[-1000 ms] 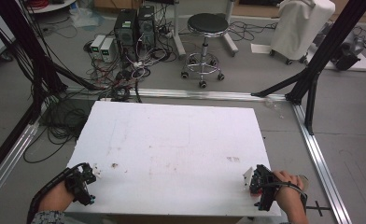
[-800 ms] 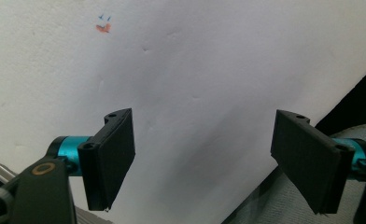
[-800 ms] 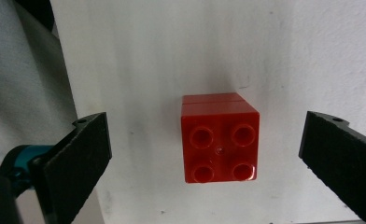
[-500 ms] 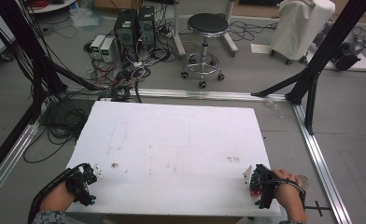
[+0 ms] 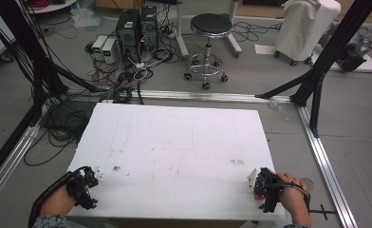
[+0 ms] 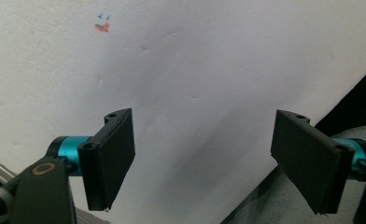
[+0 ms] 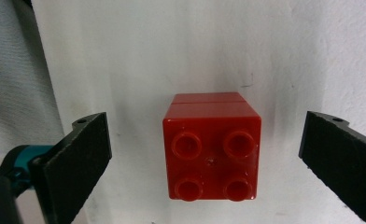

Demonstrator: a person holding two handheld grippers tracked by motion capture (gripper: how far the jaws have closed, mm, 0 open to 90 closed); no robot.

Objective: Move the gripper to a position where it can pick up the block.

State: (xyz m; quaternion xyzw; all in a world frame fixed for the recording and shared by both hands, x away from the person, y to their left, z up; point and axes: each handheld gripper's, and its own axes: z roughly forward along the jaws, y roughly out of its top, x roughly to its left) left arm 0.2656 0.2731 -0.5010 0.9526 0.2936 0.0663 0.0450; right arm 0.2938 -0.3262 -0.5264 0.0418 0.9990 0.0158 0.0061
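The right gripper (image 7: 204, 163) hung over the near right corner of the white table (image 5: 174, 142), its jaws spread wide. Between them, touching neither, sat a red toy brick stack (image 7: 211, 147), 2 bricks deep, 4 studs facing the camera. At the near left corner the left gripper (image 6: 214, 158) was spread too, with bare tabletop and a small orange mark (image 6: 102, 27) ahead.

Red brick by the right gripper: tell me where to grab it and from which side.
Grip the red brick across its two flat side faces, coming straight down over the studded top. The right gripper already straddles it with jaws open, one either side, so closing should pinch parallel walls, not studs.
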